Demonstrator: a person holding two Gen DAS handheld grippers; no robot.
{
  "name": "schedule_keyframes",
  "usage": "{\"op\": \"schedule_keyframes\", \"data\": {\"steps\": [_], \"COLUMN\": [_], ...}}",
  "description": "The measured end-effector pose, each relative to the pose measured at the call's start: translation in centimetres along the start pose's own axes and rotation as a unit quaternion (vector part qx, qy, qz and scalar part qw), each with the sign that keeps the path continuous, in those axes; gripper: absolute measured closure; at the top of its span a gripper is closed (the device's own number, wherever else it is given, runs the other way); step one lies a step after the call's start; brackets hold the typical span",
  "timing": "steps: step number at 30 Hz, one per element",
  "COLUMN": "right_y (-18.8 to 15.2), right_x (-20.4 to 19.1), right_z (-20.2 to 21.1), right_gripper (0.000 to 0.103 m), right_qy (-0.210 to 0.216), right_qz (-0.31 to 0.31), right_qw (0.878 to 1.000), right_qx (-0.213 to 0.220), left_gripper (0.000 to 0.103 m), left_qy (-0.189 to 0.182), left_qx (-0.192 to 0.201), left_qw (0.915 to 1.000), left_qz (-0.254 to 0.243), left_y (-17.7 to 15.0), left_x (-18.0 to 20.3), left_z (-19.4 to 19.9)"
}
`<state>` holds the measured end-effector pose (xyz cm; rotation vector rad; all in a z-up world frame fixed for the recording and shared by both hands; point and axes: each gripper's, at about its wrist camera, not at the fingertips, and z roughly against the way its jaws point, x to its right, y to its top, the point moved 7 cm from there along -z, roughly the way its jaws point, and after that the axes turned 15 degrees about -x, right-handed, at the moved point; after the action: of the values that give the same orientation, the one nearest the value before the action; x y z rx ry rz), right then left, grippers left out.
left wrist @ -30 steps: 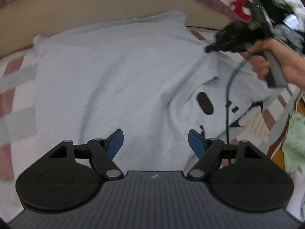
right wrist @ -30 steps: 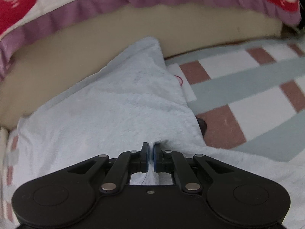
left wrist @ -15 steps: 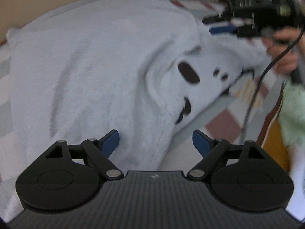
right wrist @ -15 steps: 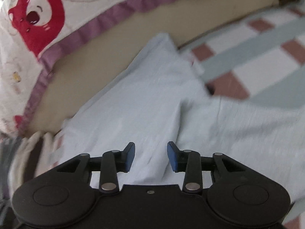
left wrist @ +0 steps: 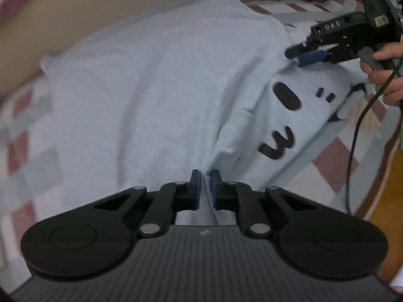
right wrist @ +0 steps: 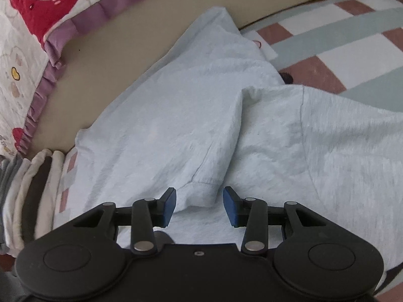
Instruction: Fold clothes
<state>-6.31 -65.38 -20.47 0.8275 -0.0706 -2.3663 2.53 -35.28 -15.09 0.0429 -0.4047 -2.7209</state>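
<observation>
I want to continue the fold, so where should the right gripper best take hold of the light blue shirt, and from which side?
Probably the hemmed sleeve end of the shirt. It lies folded over the body, raised a little, directly between the open fingers of the right gripper. Come straight forward and down, closing across the stitched hem. The left gripper already pinches a ridge near the printed face.

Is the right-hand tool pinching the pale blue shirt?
No, its blue fingers stand apart over the shirt, with a sleeve hem lying loose between them.

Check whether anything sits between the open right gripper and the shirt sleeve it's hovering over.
Nothing visible does. The right gripper is open with the hemmed sleeve of the light blue shirt lying directly between its jaws, bare fabric only. The left gripper pinches the shirt elsewhere.
</observation>
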Motion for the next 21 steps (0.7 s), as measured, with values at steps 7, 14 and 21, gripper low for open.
{"op": "schedule_keyframes", "data": {"steps": [7, 14, 21], "right_y": [-0.3, 0.5, 1.3], "right_x": [1.4, 2.6, 0.5], "right_z": [0.0, -0.1, -0.4], "right_gripper": [0.054, 0.046, 0.091], "right_qy": [0.048, 0.11, 0.045], "right_qz": [-0.063, -0.142, -0.037], "right_qw": [0.997, 0.983, 0.998], "right_qx": [0.015, 0.031, 0.037], "left_gripper": [0.099, 0.061, 0.095], "left_qy": [-0.014, 0.022, 0.083], "left_qx": [0.029, -0.028, -0.017], "left_qw": [0.9995, 0.9958, 0.9875], "left_qz": [0.004, -0.084, -0.133], "left_y": [0.9, -0.2, -0.8], "left_x": [-0.8, 2.5, 3.2], "left_z": [1.0, -1.1, -1.1]}}
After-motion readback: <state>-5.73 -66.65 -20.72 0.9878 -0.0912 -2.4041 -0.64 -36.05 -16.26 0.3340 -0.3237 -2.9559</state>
